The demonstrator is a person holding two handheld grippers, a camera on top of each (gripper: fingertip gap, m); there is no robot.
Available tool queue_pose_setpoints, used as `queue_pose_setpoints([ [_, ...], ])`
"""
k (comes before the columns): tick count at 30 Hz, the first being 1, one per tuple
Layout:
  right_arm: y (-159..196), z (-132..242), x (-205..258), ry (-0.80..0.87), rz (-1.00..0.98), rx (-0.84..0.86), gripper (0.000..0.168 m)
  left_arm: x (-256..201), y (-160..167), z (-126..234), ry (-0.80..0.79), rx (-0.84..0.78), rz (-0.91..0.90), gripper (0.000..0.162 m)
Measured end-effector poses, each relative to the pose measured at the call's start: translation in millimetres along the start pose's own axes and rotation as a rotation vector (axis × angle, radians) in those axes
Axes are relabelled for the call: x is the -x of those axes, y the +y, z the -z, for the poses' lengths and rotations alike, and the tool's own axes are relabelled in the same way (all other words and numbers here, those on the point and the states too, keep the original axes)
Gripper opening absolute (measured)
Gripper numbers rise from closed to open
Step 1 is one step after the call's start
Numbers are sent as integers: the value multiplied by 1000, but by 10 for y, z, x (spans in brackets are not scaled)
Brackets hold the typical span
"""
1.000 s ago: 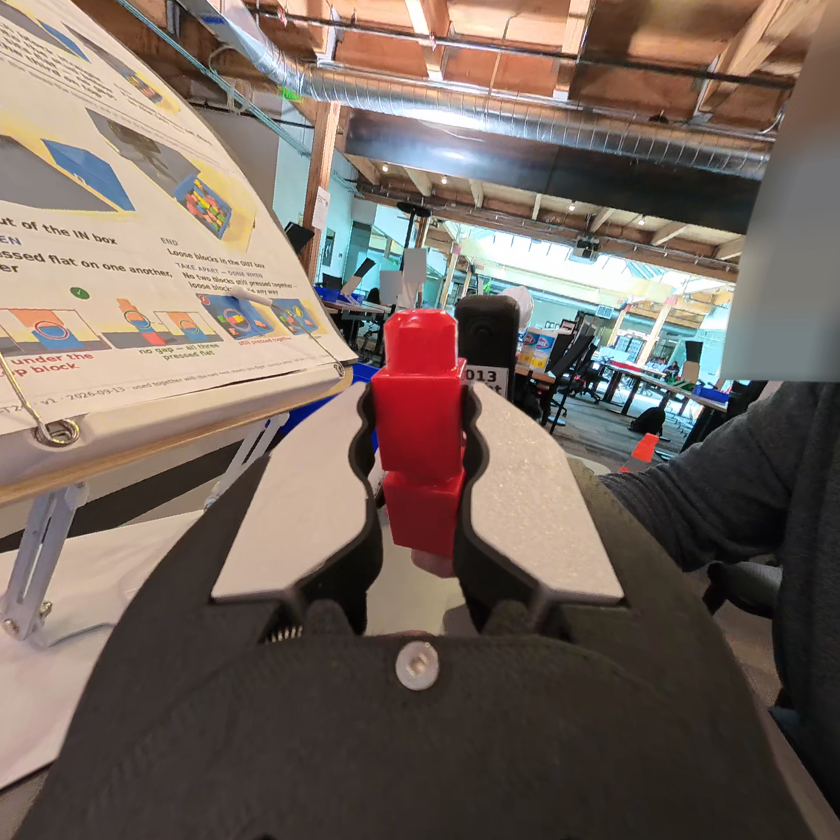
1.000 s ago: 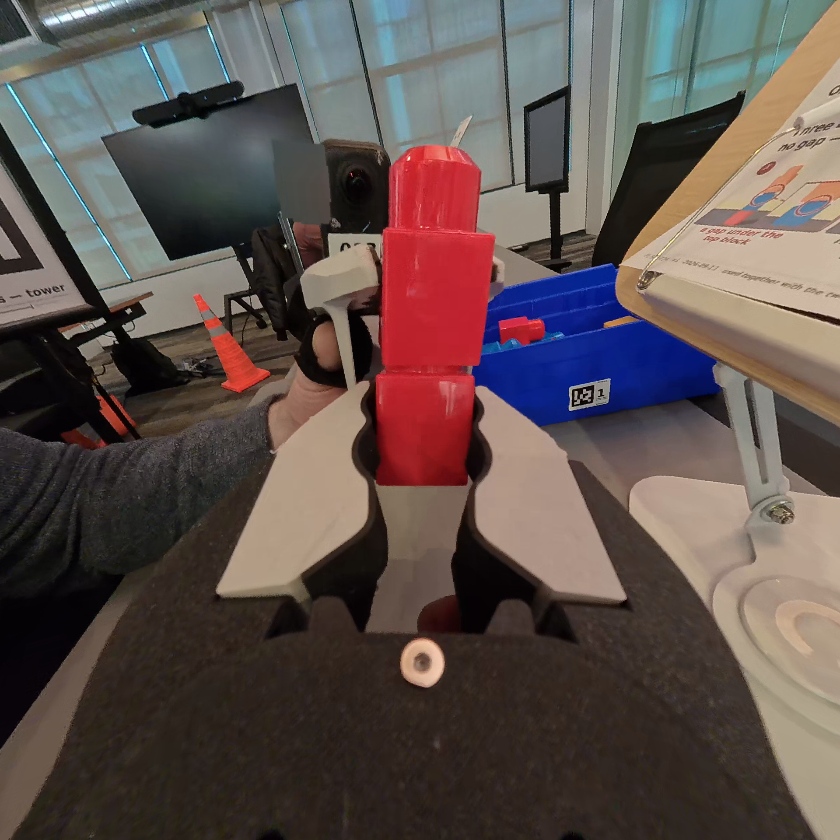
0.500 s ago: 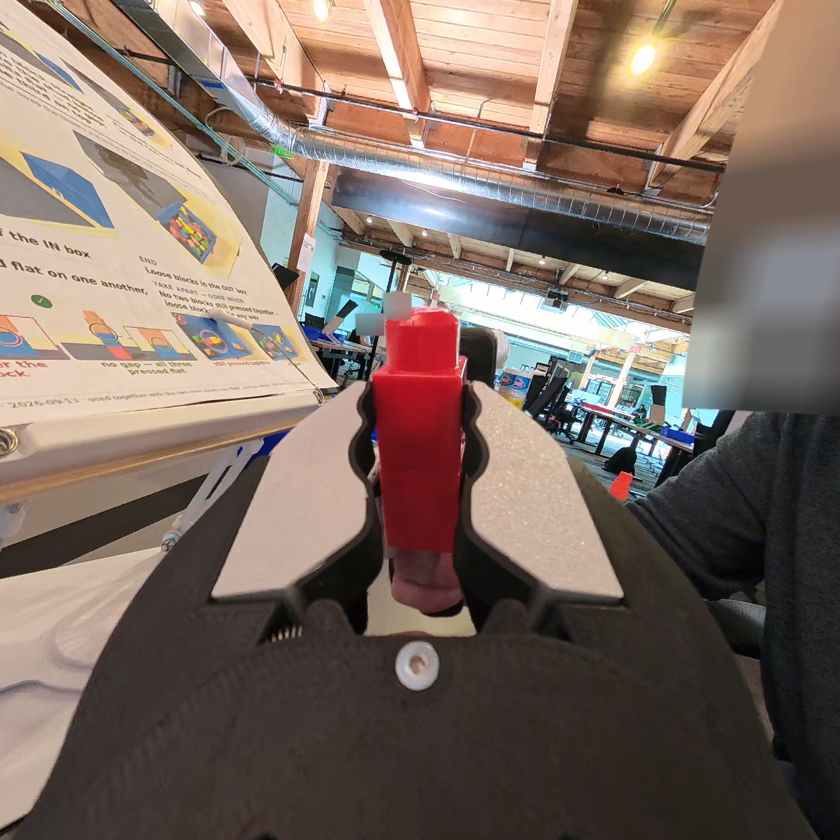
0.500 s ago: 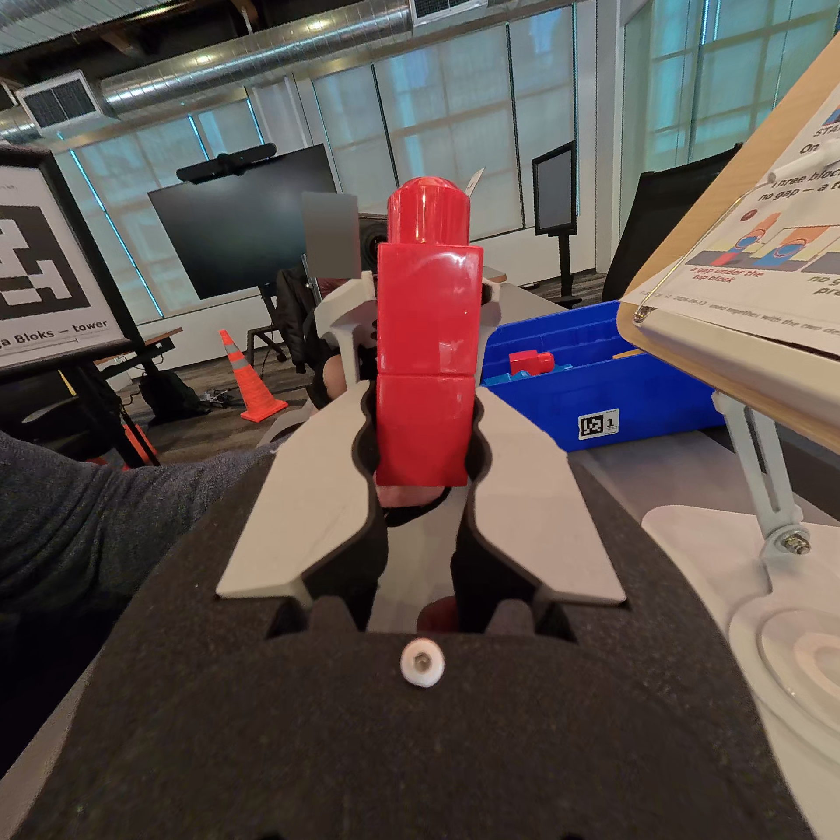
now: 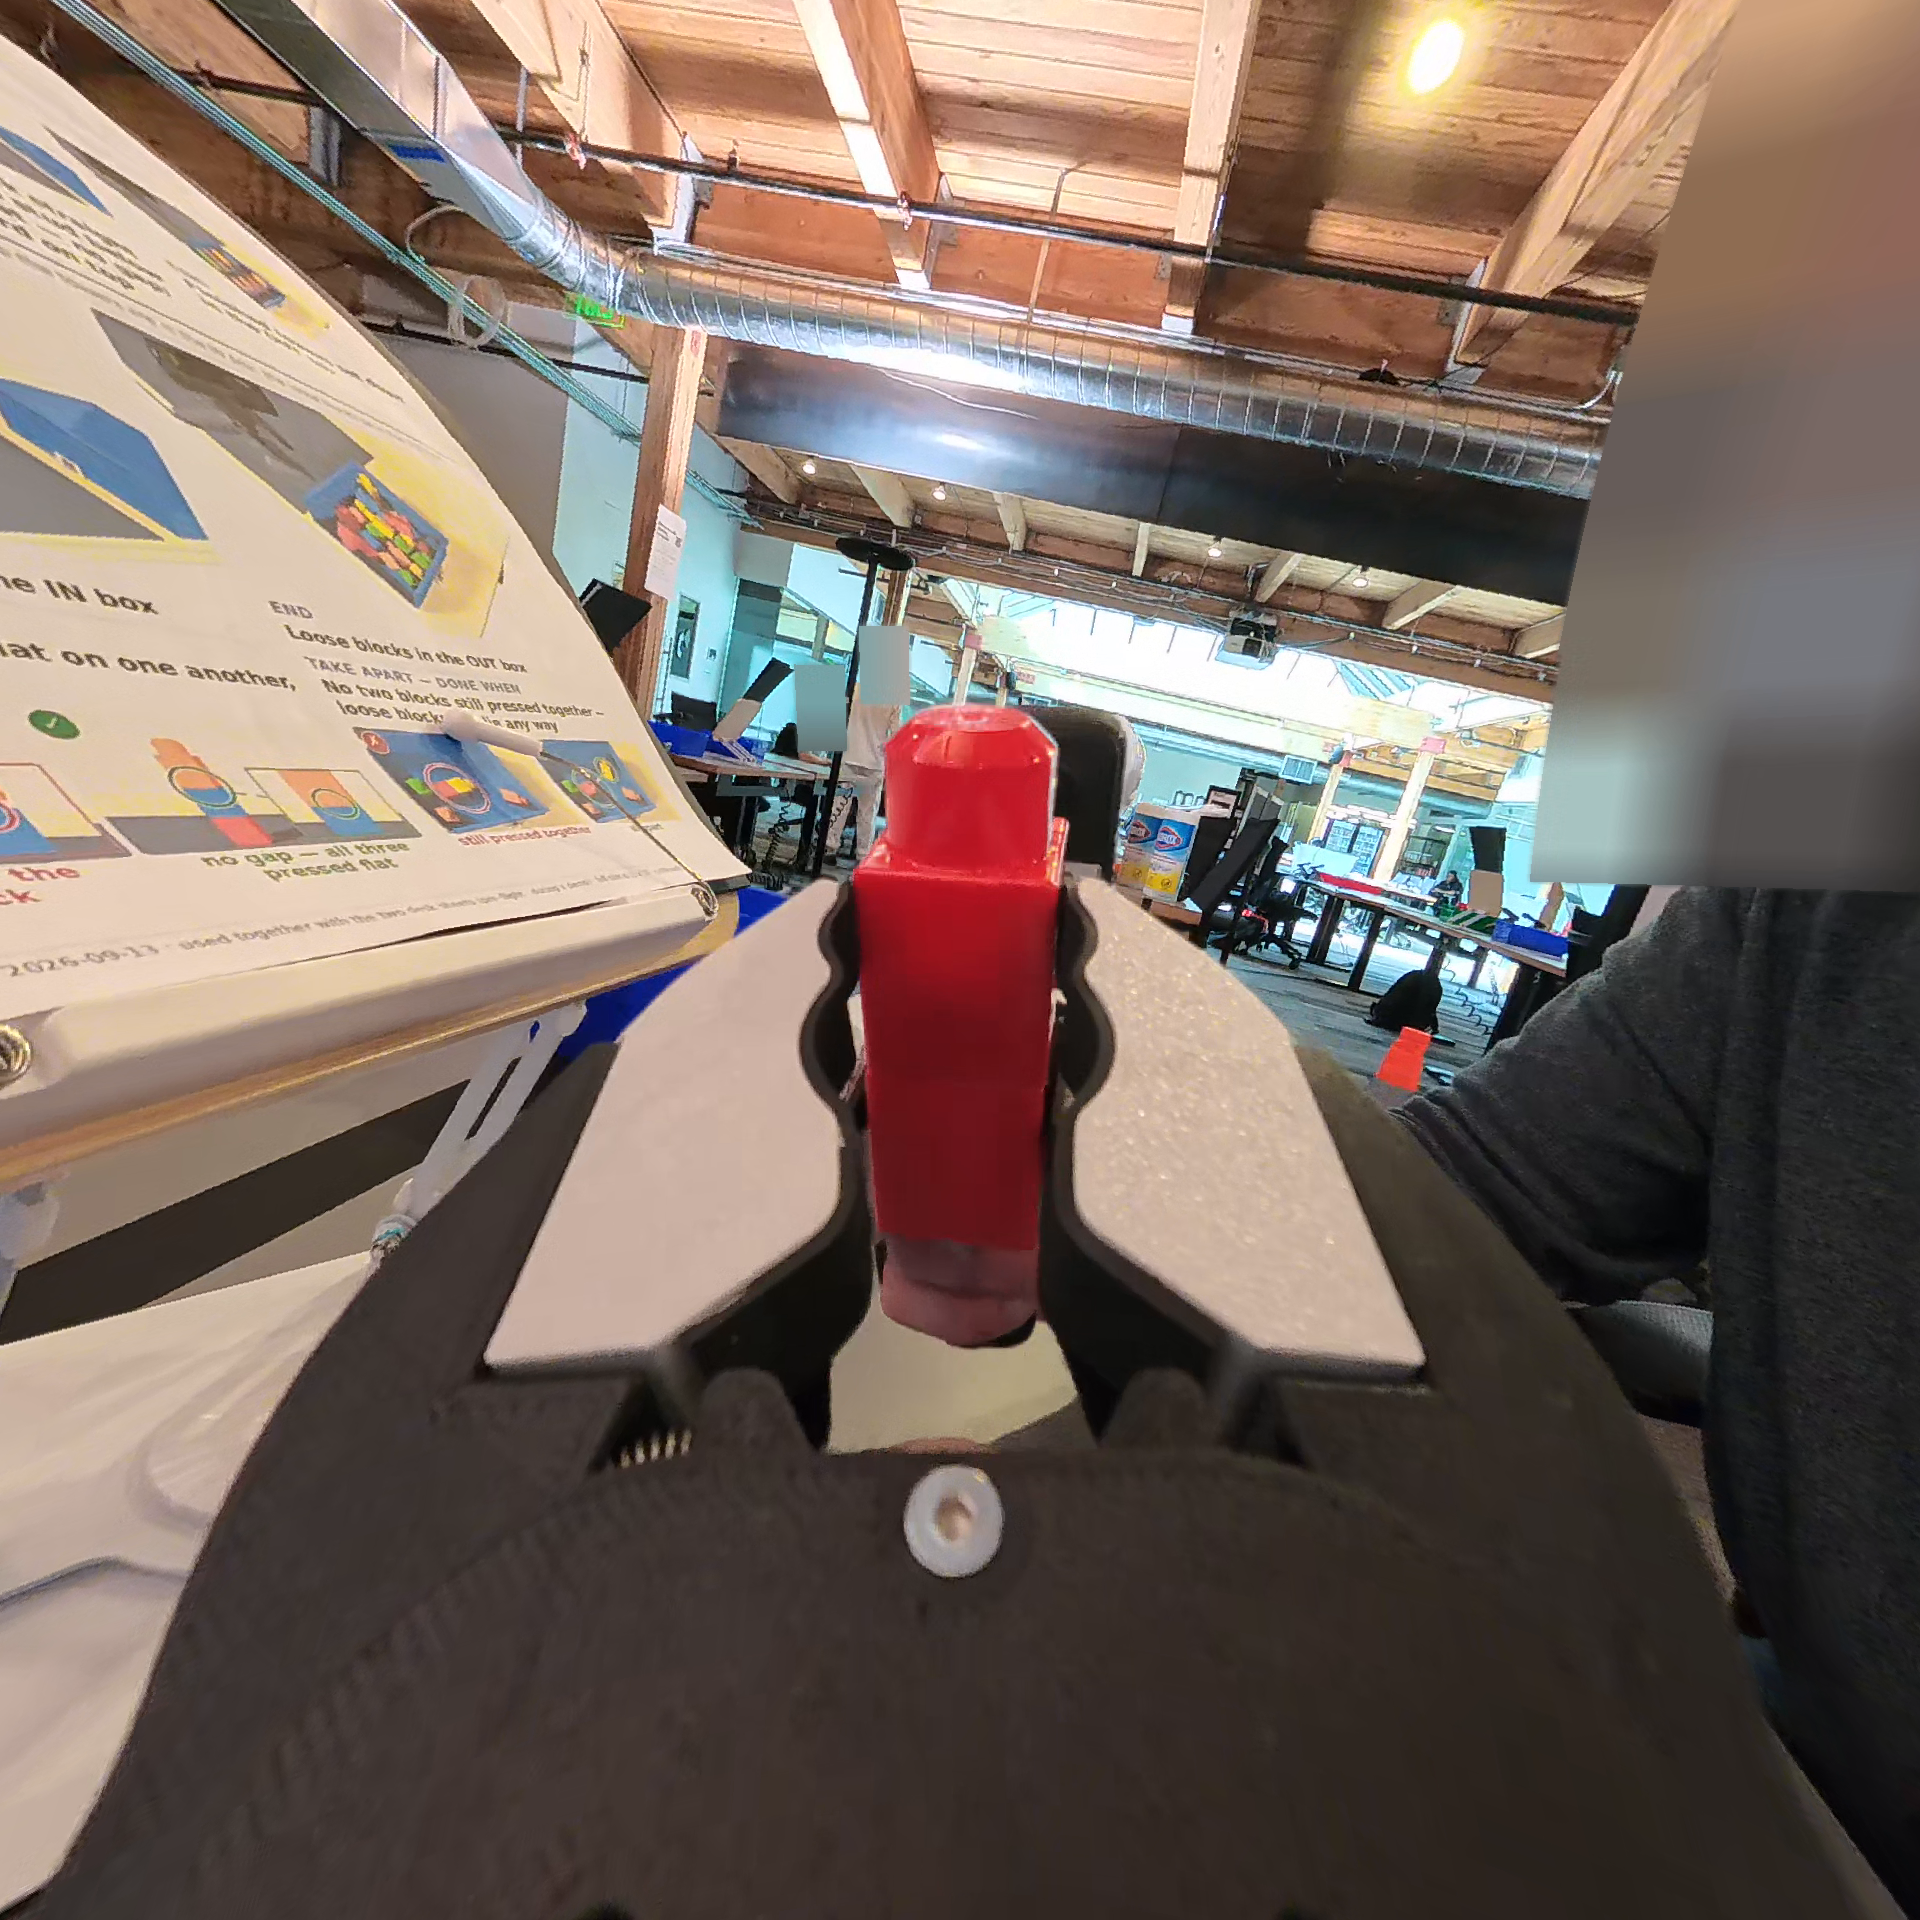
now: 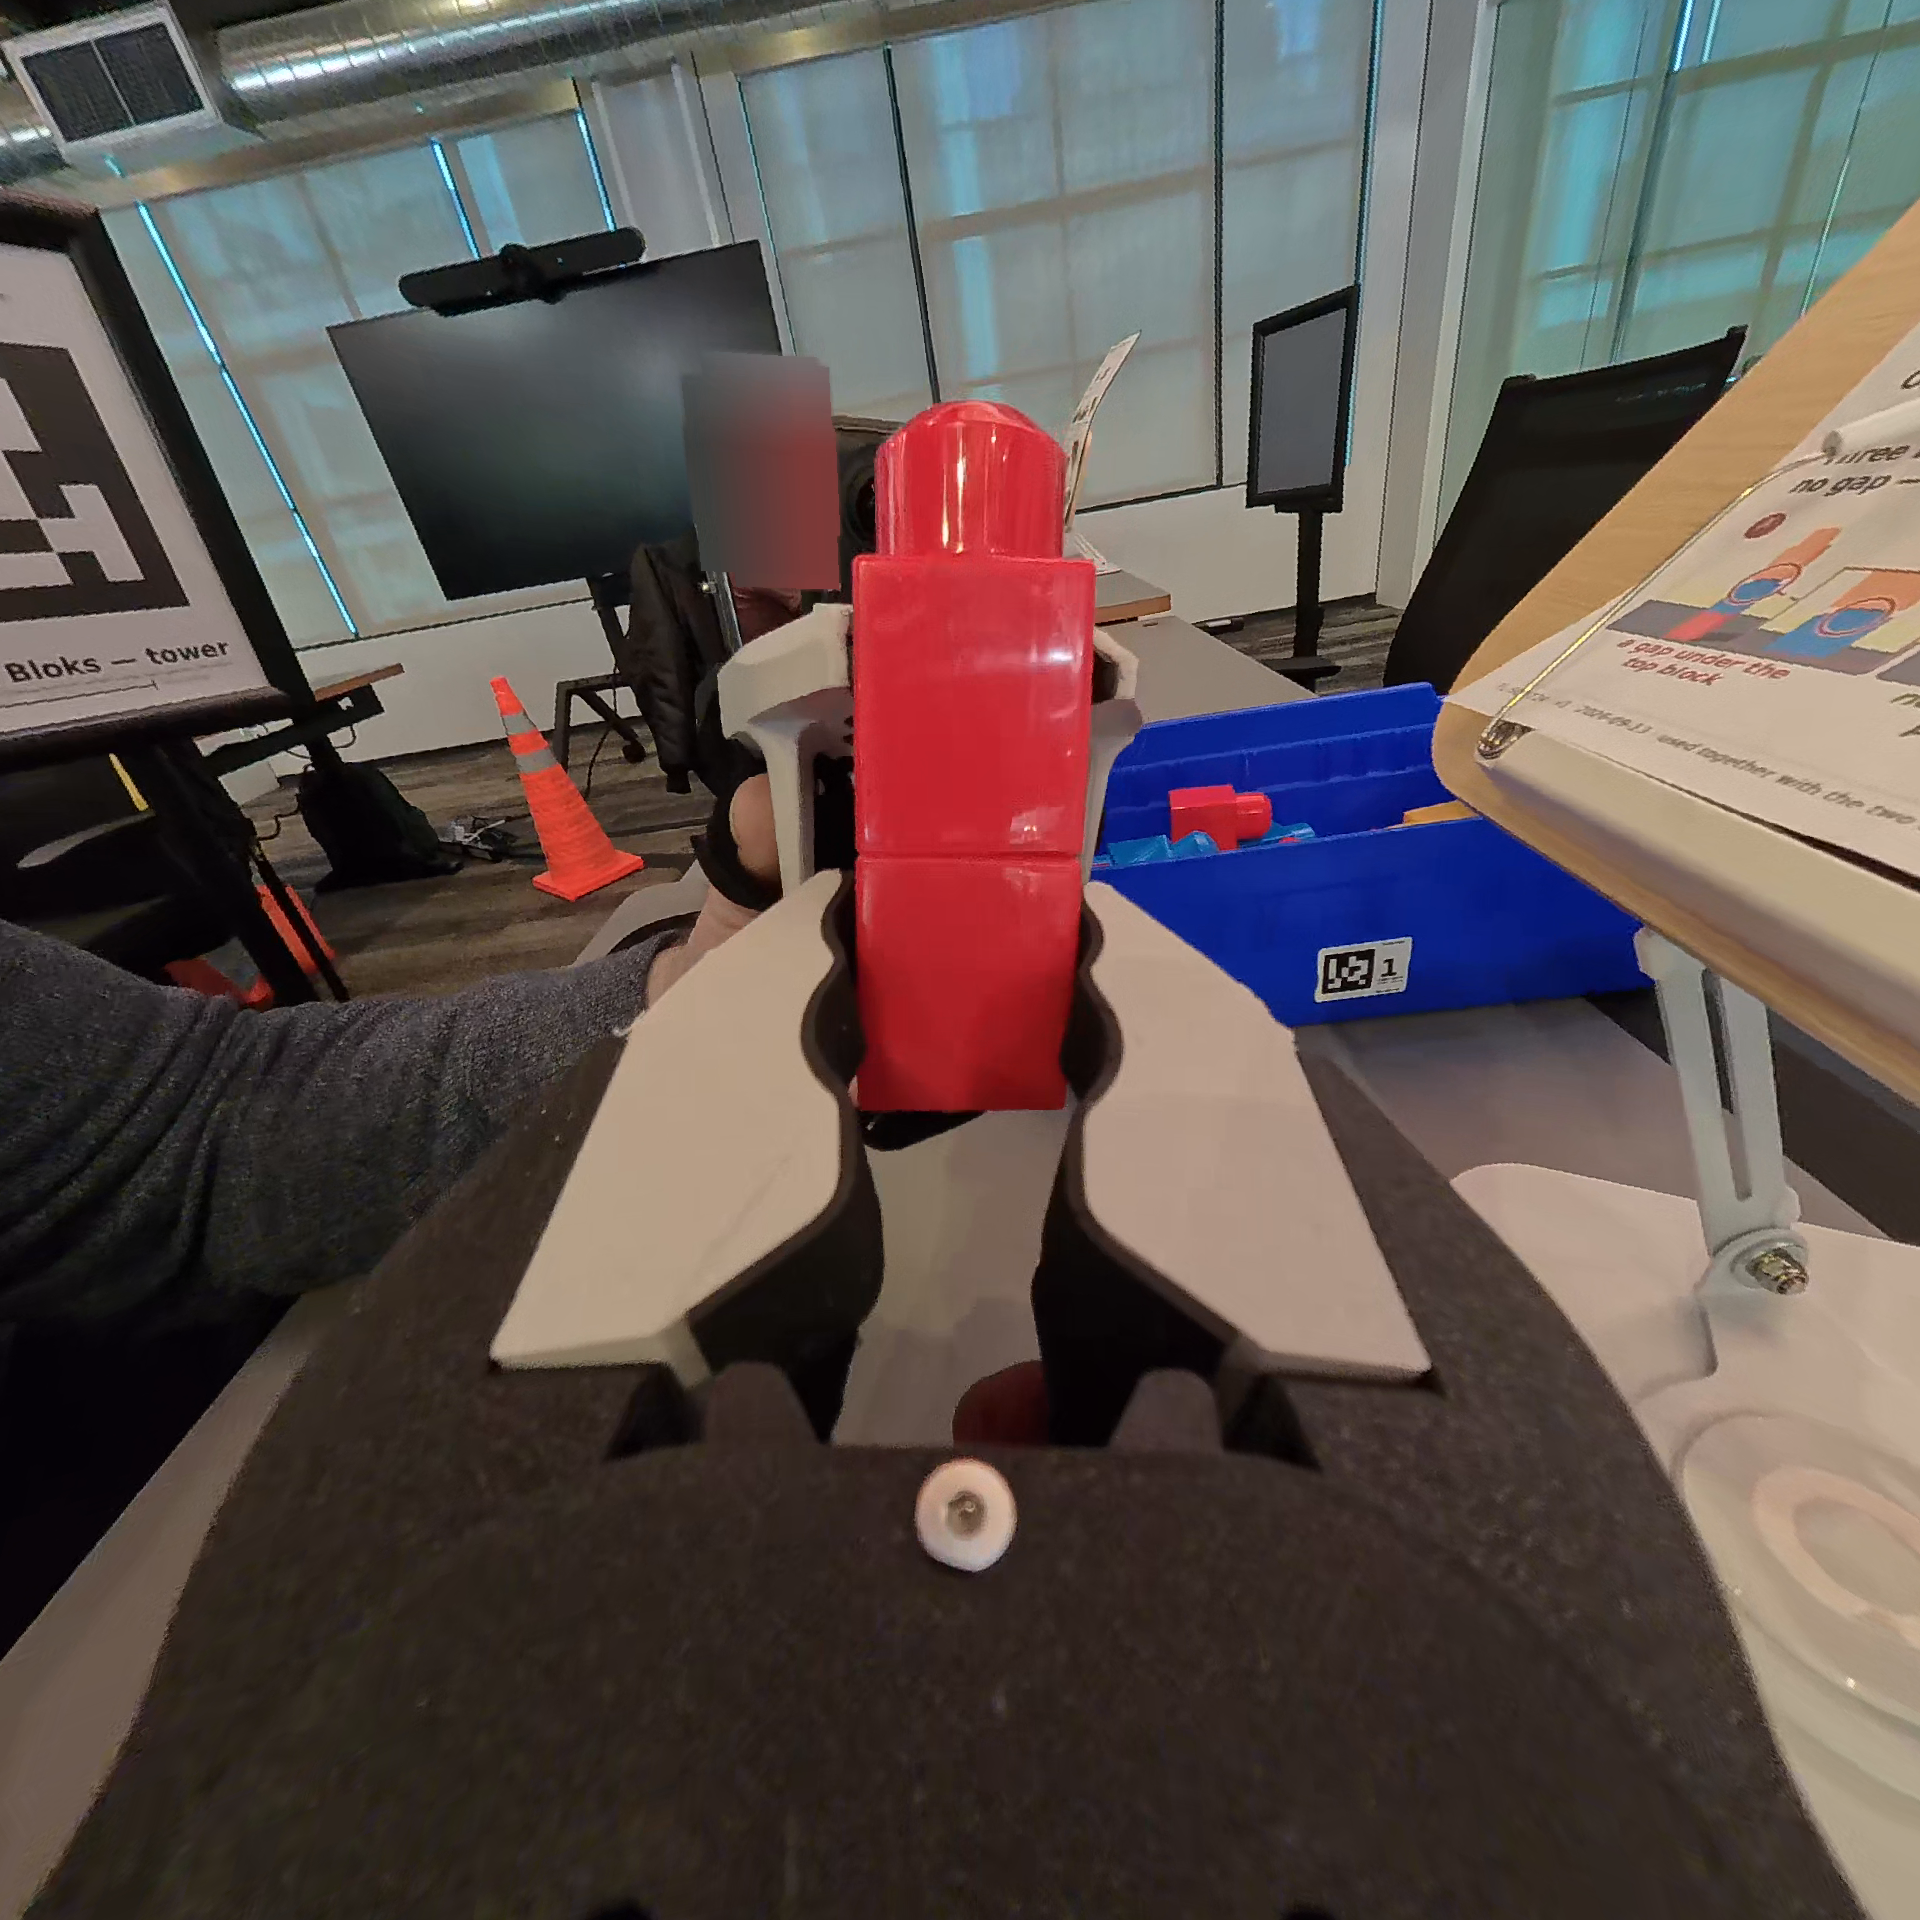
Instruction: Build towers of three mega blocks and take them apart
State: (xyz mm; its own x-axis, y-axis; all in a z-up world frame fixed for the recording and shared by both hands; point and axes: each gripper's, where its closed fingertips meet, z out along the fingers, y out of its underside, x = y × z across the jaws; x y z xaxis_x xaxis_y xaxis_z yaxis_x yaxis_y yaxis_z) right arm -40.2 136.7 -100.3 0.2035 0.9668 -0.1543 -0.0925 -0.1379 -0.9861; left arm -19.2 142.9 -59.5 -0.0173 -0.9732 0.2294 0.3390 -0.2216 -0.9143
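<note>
Two red mega blocks are stacked end to end, the upper red block (image 6: 971, 707) seated flush on the lower red block (image 6: 966, 977), with one stud on top. My right gripper (image 6: 966, 894) is shut on the lower block. My left gripper (image 5: 956, 914) is shut on the same stack (image 5: 956, 997) from the opposite side. In the right wrist view its grey fingers (image 6: 779, 696) clamp the upper block. The stack is held in the air above the table. A fingertip (image 5: 956, 1299) shows just under the stack.
A blue bin (image 6: 1455, 914) with loose blocks, one of them a red block (image 6: 1216, 816), stands behind the stack on the grey table. An instruction board on a white stand (image 6: 1714, 675) leans at the right, and shows at the left in the left wrist view (image 5: 312, 727). A sleeved arm (image 6: 260, 1122) reaches in. The tips of one gripper are about 4 cm away from the tips of the other.
The two red blocks, slightly apart and askew a second ago, now sit flush together. Both grippers kept their hold and tilted a little upward.
</note>
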Motion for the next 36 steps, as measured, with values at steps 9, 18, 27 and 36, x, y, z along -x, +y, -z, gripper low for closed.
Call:
queue_pose_setpoints([
  [9,20,55,-11,-38,31,57,43,-31,74,-12,-9,84,-50,35],
  [18,-8,95,27,-66,51,83,36,-34,186,-35,0,148,-57,35],
  [27,64,91,-53,-29,71,50,36,73,-256,428,-196,256,-234,57],
  [36,531,-29,-133,-28,43,102,36,1401,-622,2375,-972,907,-290,47],
])
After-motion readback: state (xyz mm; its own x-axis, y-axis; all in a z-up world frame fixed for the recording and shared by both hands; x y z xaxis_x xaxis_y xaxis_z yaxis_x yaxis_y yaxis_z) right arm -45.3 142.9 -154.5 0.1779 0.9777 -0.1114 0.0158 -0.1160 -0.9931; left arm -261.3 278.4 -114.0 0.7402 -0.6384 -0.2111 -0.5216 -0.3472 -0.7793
